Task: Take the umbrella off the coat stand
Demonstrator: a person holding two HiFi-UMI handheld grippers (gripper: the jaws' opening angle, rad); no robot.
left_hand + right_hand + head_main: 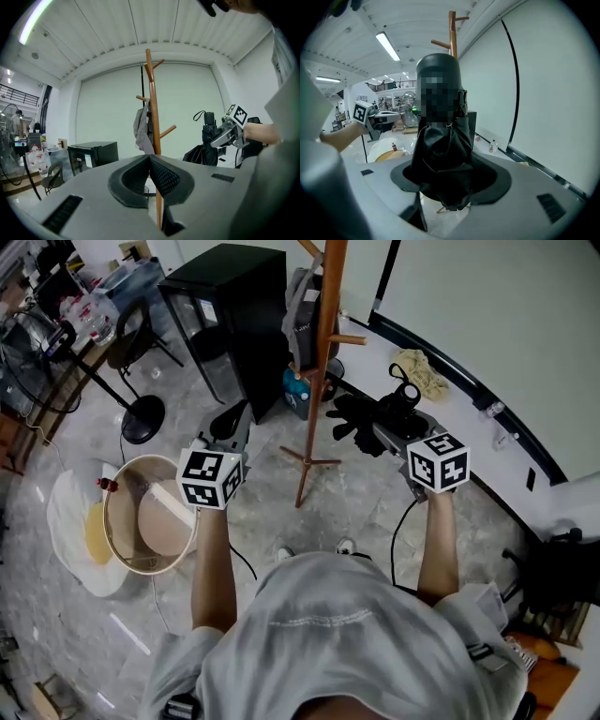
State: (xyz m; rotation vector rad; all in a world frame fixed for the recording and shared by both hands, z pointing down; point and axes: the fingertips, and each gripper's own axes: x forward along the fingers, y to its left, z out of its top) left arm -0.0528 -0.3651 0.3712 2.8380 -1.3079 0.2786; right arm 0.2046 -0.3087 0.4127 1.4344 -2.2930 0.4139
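Note:
The wooden coat stand (323, 362) rises in the middle of the head view, and a grey garment (302, 320) hangs on its far side. My right gripper (380, 427) is shut on the folded black umbrella (352, 418), held to the right of the pole and apart from it. In the right gripper view the umbrella (440, 154) fills the space between the jaws, its handle pointing up. My left gripper (230, 427) is left of the pole with its pads (161, 176) closed together on nothing. The left gripper view shows the stand (152, 117) straight ahead and the umbrella (206, 140) at the right.
A black cabinet (230, 315) stands behind the stand, with a blue jug (297, 390) near the stand's foot. A round tub (150, 517) sits on the floor at the left, beside a fan base (142, 418). A yellowish cloth (422, 371) lies on the white ledge at the right.

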